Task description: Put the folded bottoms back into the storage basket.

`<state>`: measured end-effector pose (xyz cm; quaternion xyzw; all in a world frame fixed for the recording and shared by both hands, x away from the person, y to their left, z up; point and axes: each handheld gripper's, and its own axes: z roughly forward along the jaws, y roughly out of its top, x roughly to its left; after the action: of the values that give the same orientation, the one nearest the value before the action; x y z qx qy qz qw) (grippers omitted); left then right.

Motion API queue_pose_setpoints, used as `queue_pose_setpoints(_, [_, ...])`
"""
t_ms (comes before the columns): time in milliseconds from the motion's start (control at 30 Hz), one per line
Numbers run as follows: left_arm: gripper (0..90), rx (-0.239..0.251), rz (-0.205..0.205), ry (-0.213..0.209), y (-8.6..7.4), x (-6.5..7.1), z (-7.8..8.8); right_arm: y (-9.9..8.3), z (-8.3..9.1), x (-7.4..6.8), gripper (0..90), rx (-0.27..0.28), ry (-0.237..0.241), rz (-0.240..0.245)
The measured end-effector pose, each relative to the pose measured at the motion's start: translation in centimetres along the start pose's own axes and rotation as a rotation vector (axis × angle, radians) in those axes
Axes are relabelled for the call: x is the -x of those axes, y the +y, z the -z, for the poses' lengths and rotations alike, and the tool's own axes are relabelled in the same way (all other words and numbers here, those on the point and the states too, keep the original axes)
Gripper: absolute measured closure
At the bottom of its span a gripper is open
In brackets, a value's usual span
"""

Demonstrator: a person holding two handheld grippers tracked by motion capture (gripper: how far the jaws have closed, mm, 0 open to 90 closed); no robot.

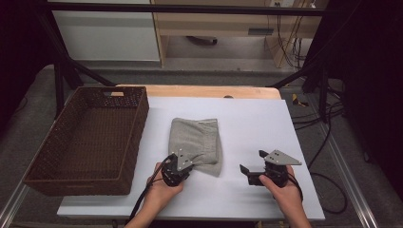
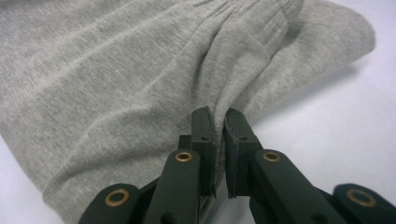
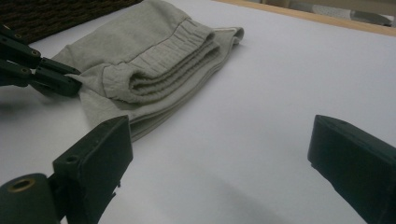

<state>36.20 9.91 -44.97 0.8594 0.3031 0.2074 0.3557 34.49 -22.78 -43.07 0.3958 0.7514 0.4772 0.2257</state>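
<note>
Folded grey garment pinched at its near edge on the white surface

The white surface (image 1: 256, 123) carries a brown wicker basket (image 1: 90, 137) at the left and the folded grey garment (image 1: 197, 142) in the middle. The left tool (image 2: 219, 122) is pressed together on a fold of the garment's near edge. The right tool (image 1: 251, 167), well right of the garment, has its jaws spread over bare surface.
</note>
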Motion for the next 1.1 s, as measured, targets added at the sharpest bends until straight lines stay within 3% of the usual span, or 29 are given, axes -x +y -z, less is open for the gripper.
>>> queue_pose_setpoints(167, [84.4,0.004,-0.003,-0.014,-0.3,0.0,1.1,0.0,-0.1,-0.6,7.2,-0.008,0.021,0.004])
queue_pose_setpoints(267, [84.4,0.018,0.025,-0.030,-0.6,-0.1,2.5,0.0,-0.3,-1.0,8.1,-0.006,0.052,-0.025])
queue_pose_setpoints(300, [84.4,0.023,0.031,-0.035,-0.6,0.0,2.9,-0.1,-0.6,-1.4,8.7,-0.036,0.081,-0.049])
queue_pose_setpoints(333, [84.4,0.024,0.029,-0.040,-0.6,0.2,3.3,-0.1,-0.6,-1.4,8.7,-0.036,0.081,-0.049])
queue_pose_setpoints(400, [84.4,0.023,0.025,-0.048,-0.7,0.8,3.8,0.5,-0.7,-2.4,9.9,-0.072,0.104,-0.033])
queue_pose_setpoints(500, [84.3,-0.005,-0.002,-0.061,-1.6,2.8,4.4,0.9,-0.7,-4.0,10.5,-0.087,0.135,-0.002])
queue_pose_setpoints(533, [84.3,-0.005,-0.002,-0.061,-1.6,2.8,4.4,0.9,-0.7,-4.6,10.5,-0.090,0.148,0.012])
queue_pose_setpoints(600, [83.6,-0.011,-0.024,-0.048,-2.1,3.6,4.7,0.4,-1.1,-5.7,10.7,-0.094,0.171,0.029])
queue_pose_setpoints(633, [82.6,0.000,-0.010,-0.036,-2.3,3.8,5.0,0.1,-1.3,-6.1,10.9,-0.101,0.181,0.042])
queue_pose_setpoints(667, [80.1,0.000,-0.010,-0.036,-2.3,3.8,5.0,-0.2,-1.6,-6.6,11.0,-0.118,0.184,0.060])
queue_pose_setpoints(700, [72.3,0.007,0.021,-0.048,-2.2,3.6,5.1,-0.3,-1.8,-7.0,11.2,-0.133,0.185,0.076])
queue_pose_setpoints(733, [64.2,0.044,0.080,-0.060,-1.8,3.4,5.6,-0.4,-2.0,-7.3,11.2,-0.138,0.188,0.087])
queue_pose_setpoints(900, [48.0,0.112,0.071,-0.033,-1.1,2.8,6.7,-0.9,-2.9,-8.3,14.5,-0.185,0.205,0.108])
queue_pose_setpoints(1100, [38.4,0.116,0.092,0.020,-1.5,1.4,6.6,-1.3,-3.7,-8.9,21.3,-0.228,0.222,0.133])
